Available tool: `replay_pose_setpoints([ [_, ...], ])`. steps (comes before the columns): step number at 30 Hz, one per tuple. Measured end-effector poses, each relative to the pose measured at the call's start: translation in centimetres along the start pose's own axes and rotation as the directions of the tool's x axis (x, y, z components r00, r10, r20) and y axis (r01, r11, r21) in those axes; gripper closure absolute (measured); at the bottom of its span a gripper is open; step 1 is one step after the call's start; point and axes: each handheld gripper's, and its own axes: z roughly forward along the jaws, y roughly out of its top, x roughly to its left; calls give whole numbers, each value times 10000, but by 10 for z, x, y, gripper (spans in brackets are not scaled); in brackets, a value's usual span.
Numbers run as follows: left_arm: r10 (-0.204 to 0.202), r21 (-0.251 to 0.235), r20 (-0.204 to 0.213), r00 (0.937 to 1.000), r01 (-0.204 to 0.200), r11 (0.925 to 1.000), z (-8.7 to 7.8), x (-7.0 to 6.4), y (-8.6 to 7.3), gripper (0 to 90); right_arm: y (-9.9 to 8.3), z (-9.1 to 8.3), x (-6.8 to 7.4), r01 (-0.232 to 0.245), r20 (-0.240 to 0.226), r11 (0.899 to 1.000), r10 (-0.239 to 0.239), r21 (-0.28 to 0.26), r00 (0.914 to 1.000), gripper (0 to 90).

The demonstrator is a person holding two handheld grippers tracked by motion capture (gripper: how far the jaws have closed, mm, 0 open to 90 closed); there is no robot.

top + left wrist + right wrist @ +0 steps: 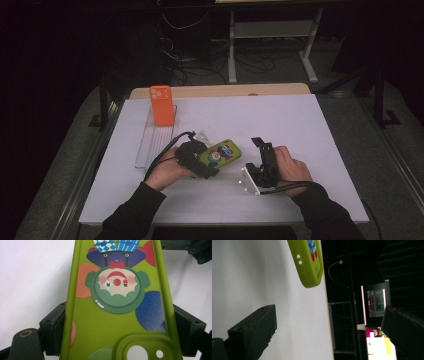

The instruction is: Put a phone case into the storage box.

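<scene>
My left gripper [207, 169] has its black jaws clamped on the two long edges of a green rubbery phone case printed with a clown face [117, 302], holding it near the middle of the white table [280, 120]. My right gripper [261, 150] sits just beside the case with its jaws wide apart and nothing between them. An orange phone case [161, 105] stands upright in a clear ribbed tray [150, 145] at the far left.

Dim lab — cables [200, 65], white desk frame [272, 37]

No writing can be read; the green phone case [117, 302] bears only a clown drawing.
</scene>
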Motion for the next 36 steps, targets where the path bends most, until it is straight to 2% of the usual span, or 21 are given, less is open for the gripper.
replay_pose_setpoints([
  [3, 72, 54, -15, 10000, -72, 10000, 0, 1, 0, 156, 2, -1, 0, 583, 160, 9983, -582, -69, 9982, 13],
  [6, 126, 43, -30, 9999, -126, 9999, -1, 1, 0, 156, 4, -1, 2, 760, 291, 9969, -754, -187, 9967, 34],
  [13, 88, 10, -4, 10000, -88, 10000, -1, 0, 1, 156, 9, -3, 5, 1015, 561, 9940, -991, -420, 9935, 117],
  [14, -79, -125, -1, 10000, 79, 9999, 0, -1, 1, 156, 10, -3, 5, 1055, 621, 9933, -1025, -476, 9928, 127],
  [16, -38, -101, 29, 10000, 39, 9999, 0, -1, 1, 156, 12, -2, 6, 1189, 607, 9917, -1158, -499, 9914, 138],
  [17, -166, -205, 44, 9999, 167, 9997, 0, -2, 1, 156, 14, -2, 7, 1198, 560, 9915, -1170, -501, 9916, 148],
  [20, -155, -218, 61, 9999, 156, 9996, 1, -2, 1, 156, 18, -1, 10, 1336, 578, 9893, -1302, -588, 9898, 201],
  [21, 146, 16, 49, 9999, -147, 9999, -1, 0, 1, 156, 19, -1, 11, 1400, 602, 9882, -1363, -620, 9888, 221],
  [22, 168, 28, 53, 9998, -169, 9999, -1, 0, 1, 156, 21, -1, 12, 1393, 545, 9882, -1359, -637, 9892, 247],
  [24, 163, 2, 15, 9999, -163, 9999, -1, -1, 2, 156, 25, 1, 14, 1446, 652, 9870, -1400, -709, 9880, 286],
  [26, -160, -268, 34, 9999, 161, 9995, 1, -4, 2, 156, 29, 3, 16, 1372, 691, 9874, -1319, -788, 9889, 325],
  [27, -116, -240, 46, 9999, 117, 9996, 0, -4, 2, 156, 30, 4, 16, 1518, 696, 9855, -1466, -758, 9867, 342],
  [36, -55, -259, 75, 10000, 56, 9996, 0, -4, 2, 156, 42, 9, 24, 1597, 594, 9817, -1541, -1041, 9863, 500],
])
